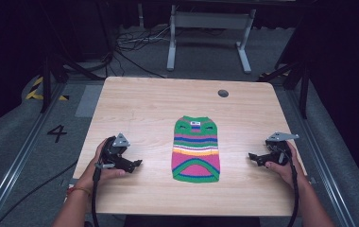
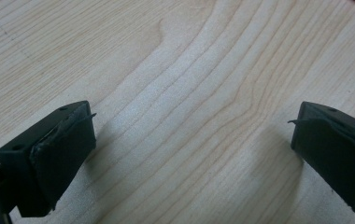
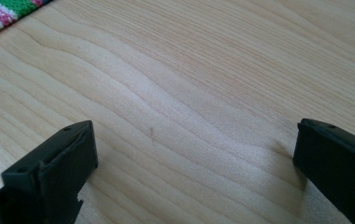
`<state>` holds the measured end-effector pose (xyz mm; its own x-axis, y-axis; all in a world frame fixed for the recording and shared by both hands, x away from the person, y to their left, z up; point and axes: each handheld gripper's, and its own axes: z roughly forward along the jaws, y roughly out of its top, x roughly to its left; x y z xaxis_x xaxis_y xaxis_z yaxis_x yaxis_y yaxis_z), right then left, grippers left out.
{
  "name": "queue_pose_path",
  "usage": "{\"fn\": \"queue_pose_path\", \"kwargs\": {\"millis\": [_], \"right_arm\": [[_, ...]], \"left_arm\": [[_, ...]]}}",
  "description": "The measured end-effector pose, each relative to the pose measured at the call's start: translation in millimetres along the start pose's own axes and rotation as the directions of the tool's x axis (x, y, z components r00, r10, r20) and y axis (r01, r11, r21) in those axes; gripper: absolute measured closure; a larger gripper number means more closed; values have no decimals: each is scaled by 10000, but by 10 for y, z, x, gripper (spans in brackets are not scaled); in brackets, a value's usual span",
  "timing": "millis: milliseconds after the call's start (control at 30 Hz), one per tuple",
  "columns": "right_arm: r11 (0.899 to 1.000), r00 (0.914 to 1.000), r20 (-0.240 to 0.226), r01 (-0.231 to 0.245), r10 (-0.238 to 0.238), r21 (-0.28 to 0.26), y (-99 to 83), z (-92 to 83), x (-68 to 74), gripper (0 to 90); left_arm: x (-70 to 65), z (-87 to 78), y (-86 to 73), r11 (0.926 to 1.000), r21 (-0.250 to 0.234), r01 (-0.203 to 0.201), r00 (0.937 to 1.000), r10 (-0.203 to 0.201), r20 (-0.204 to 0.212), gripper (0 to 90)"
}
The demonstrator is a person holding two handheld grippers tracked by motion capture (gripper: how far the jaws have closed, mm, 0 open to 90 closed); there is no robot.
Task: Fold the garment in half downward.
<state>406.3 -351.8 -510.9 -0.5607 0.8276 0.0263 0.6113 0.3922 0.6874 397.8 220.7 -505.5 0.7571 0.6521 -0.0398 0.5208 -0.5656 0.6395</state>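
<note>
The striped knitted sweater lies flat in the middle of the bench, its long axis running near to far, with the neck and label at the far end and the hem toward us. We hold one gripper on each side of it: the left gripper sits to its left, the right gripper to its right, both pointing inward at the lower half, neither touching it. Both have their jaws wide apart over bare wood. The two look about equally near, so we judge either side could reach the hem first.
</note>
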Motion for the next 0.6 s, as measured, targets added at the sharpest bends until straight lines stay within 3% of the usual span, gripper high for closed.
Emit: {"fn": "queue_pose_path", "kwargs": {"millis": [600], "right_arm": [[9998, 9997, 192, -176, 176, 13, -10, -13, 8, 1]], "left_arm": [[14, -20, -1, 10000, -25, 61, 10000, -61, -58, 25]]}}
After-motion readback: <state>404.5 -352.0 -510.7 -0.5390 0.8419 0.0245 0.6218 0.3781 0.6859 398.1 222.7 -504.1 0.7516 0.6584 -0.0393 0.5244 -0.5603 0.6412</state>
